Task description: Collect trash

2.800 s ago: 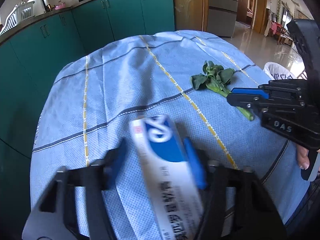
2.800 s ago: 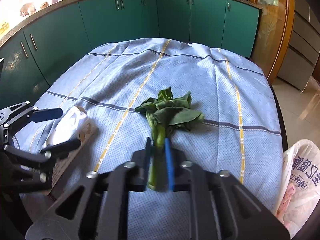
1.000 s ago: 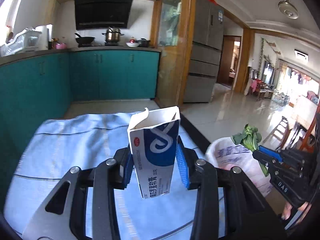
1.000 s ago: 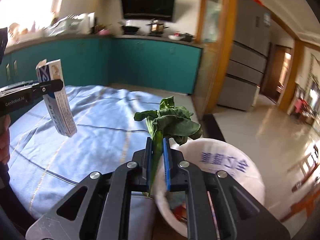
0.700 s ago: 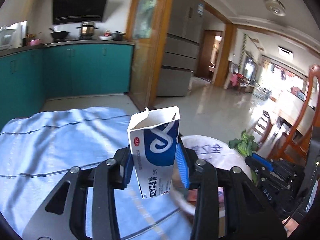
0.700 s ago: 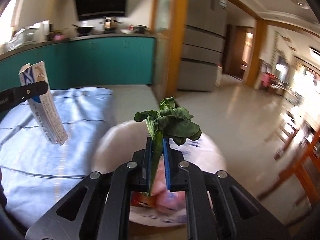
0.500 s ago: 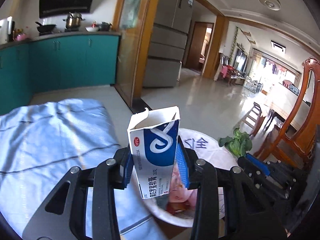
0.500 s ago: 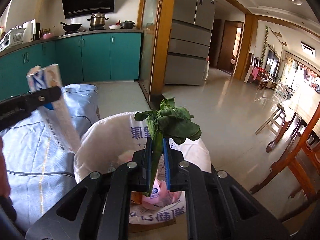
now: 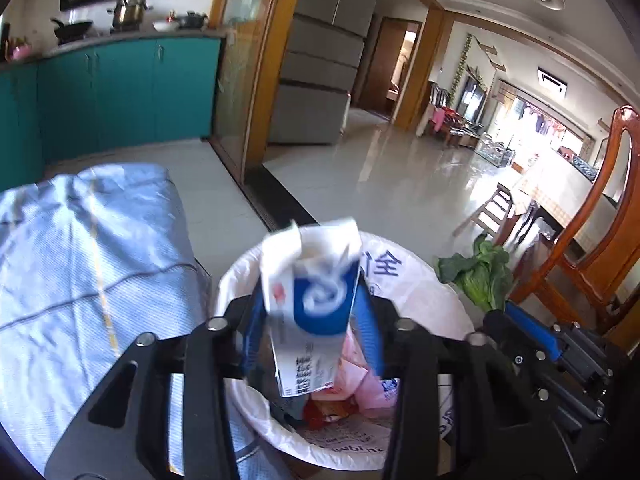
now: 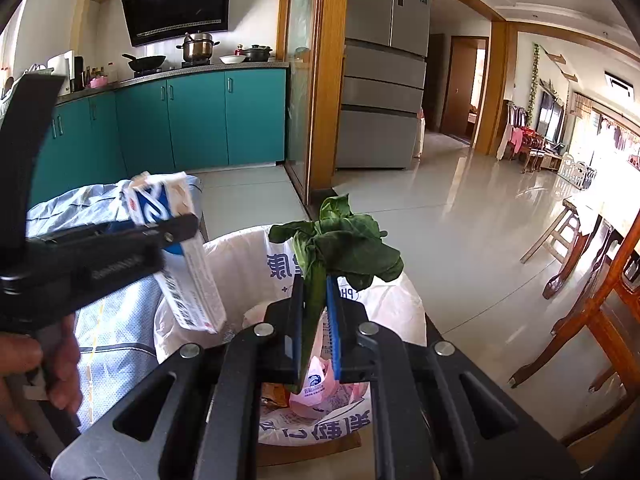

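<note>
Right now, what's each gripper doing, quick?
Left gripper: jaws opening, carton between them over the trash bag.
Right gripper: shut on greens.

Trash bag stands just beside table edge, to its right. Carton between opening jaws of left gripper, above bag mouth. Leafy vegetable pinched in right gripper, over bag. Cabinets behind table; fridge right of cabinets.

Both hands are off the table now and over the white trash bag. The left gripper is opening, and the toothpaste box blurs, tilting toward eleven o'clock, loose between the pads.
</note>
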Demonstrator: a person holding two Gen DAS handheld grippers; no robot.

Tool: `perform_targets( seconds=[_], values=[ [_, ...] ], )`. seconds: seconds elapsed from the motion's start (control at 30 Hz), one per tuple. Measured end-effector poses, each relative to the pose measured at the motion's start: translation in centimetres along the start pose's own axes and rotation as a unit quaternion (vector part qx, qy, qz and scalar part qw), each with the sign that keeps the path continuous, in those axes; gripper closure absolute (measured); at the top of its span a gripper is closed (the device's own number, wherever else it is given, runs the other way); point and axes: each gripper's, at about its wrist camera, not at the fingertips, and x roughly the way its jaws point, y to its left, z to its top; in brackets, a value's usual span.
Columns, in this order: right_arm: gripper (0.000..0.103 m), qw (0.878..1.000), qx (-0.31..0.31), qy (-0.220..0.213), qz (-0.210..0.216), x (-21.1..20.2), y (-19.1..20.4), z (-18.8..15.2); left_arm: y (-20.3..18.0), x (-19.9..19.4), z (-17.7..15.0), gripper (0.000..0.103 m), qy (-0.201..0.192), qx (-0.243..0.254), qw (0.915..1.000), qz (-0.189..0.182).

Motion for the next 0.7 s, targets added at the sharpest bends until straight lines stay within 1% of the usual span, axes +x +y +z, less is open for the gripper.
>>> perform_targets(
  seconds=[0.03,0.1,0.13,0.17,0.2,0.23,0.33,0.4,0.43,0.47,0.53,0.57,0.63,0.7],
  values=[
    [0.091,1.000,0.000,0.003,0.003,0.1,0.0,0.0,0.1,-0.1,-0.1,0.038,-0.002,-0.002,1.0000,0.006],
    [0.091,1.000,-0.003,0.013,0.003,0.6,0.1,0.0,0.1,-0.3,-0.3,0.036,-0.007,-0.003,0.9999,0.011],
    [0.088,1.000,-0.006,0.017,-0.001,0.8,0.2,0.0,0.1,-0.4,-0.4,0.035,-0.005,-0.002,0.9999,0.013],
    [0.084,1.000,-0.008,0.019,-0.006,1.0,0.3,0.0,0.2,-0.5,-0.4,0.035,-0.005,-0.002,0.9998,0.017],
    [0.073,1.000,-0.010,0.018,-0.009,1.0,0.4,0.1,0.4,-0.8,-0.5,0.035,-0.007,-0.002,0.9997,0.022],
    [0.065,1.000,-0.012,0.014,-0.011,0.9,0.6,0.1,0.6,-1.0,-0.5,0.035,-0.010,-0.004,0.9996,0.027],
    [0.057,1.000,-0.015,0.008,-0.010,0.7,0.7,0.2,1.4,-2.0,-0.5,0.035,-0.018,-0.005,0.9989,0.043],
    [0.052,1.000,-0.018,0.005,-0.012,0.6,0.7,0.1,1.8,-2.9,-0.7,0.028,-0.027,-0.004,0.9981,0.054],
    [0.046,1.000,-0.019,0.003,-0.014,0.6,0.7,0.1,2.0,-3.3,-0.8,0.020,-0.033,-0.003,0.9976,0.060],
    [0.041,1.000,-0.020,-0.001,-0.016,0.4,0.8,0.1,2.2,-4.1,-1.0,0.017,-0.045,-0.002,0.9965,0.071],
    [0.021,0.999,-0.022,-0.017,-0.020,-0.1,1.0,0.1,2.5,-5.4,-1.5,0.014,-0.058,0.003,0.9947,0.085],
    [0.017,0.999,-0.023,-0.027,-0.021,-0.5,1.1,0.1,2.7,-6.2,-1.8,0.010,-0.062,0.005,0.9936,0.094],
    [0.008,0.999,-0.024,-0.040,-0.021,-1.3,1.4,-0.1,3.1,-8.0,-2.5,0.008,-0.069,0.006,0.9910,0.115],
    [0.003,0.998,-0.026,-0.051,-0.012,-2.5,2.0,-0.7,3.5,-10.3,-3.4,0.004,-0.072,0.001,0.9883,0.134]
  ],
)
